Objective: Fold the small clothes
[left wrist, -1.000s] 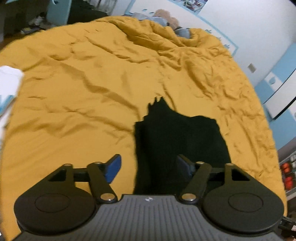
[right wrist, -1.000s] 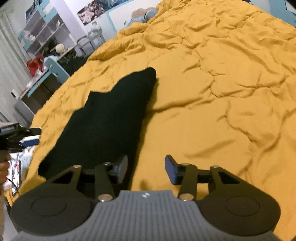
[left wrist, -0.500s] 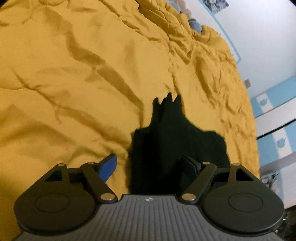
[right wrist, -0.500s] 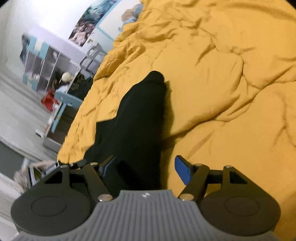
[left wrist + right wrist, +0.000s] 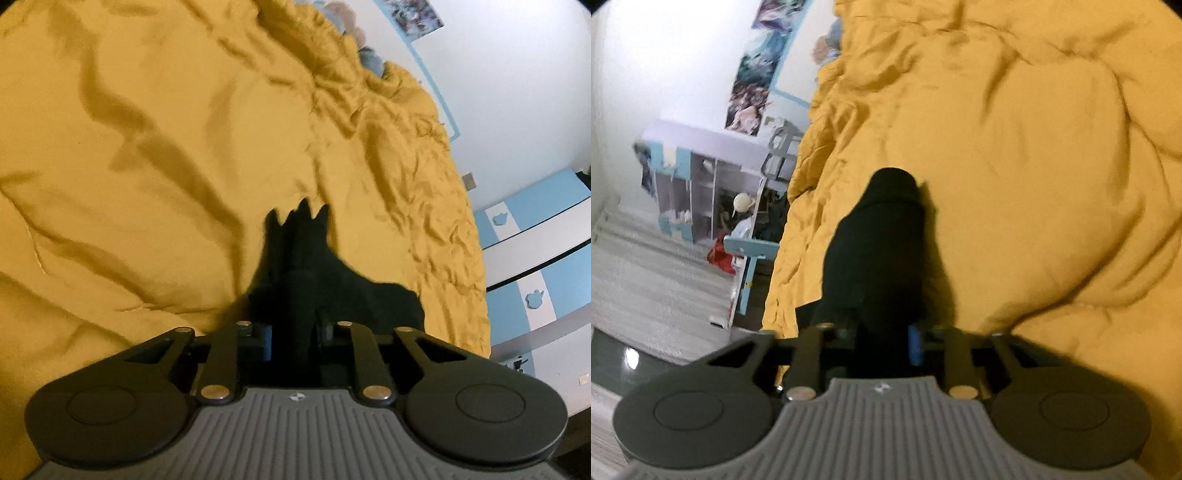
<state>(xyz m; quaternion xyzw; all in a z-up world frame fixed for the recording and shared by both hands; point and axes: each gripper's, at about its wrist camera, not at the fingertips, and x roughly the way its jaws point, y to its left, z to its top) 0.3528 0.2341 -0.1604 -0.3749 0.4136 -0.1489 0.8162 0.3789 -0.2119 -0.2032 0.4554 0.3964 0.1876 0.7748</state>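
Closest to the lens on the left side, the left gripper [image 5: 294, 338] has its two fingers pulled in tight on a bunched-up edge of the black garment [image 5: 314, 266], so the cloth is pinched right between the pads with no real gap showing. From there the dark fabric runs forward over the yellow blanket [image 5: 147, 166], widening a bit off to the right and ending in a few little pointed tips further out. Same deal on the other side: the right gripper [image 5: 882, 341] is clamped down on its own edge of the black garment [image 5: 879, 251], and you can just catch a strip of blue pad on the right-hand finger where it presses against the cloth. In that view the piece stretches away from the fingers in a long, fairly narrow shape with a rounded end, lying on the rumpled blanket [image 5: 1034, 147]. It's too dark to make out any seams or tell exactly what kind of clothing it is. Past the garment the blanket is all wrinkles and puffy folds up to the far end of the bed. Beyond that, the left view shows a white wall [image 5: 517, 74] with blue panels, and the right view has a blurry shelf unit [image 5: 690, 184] and posters [image 5: 753, 74] on the wall.
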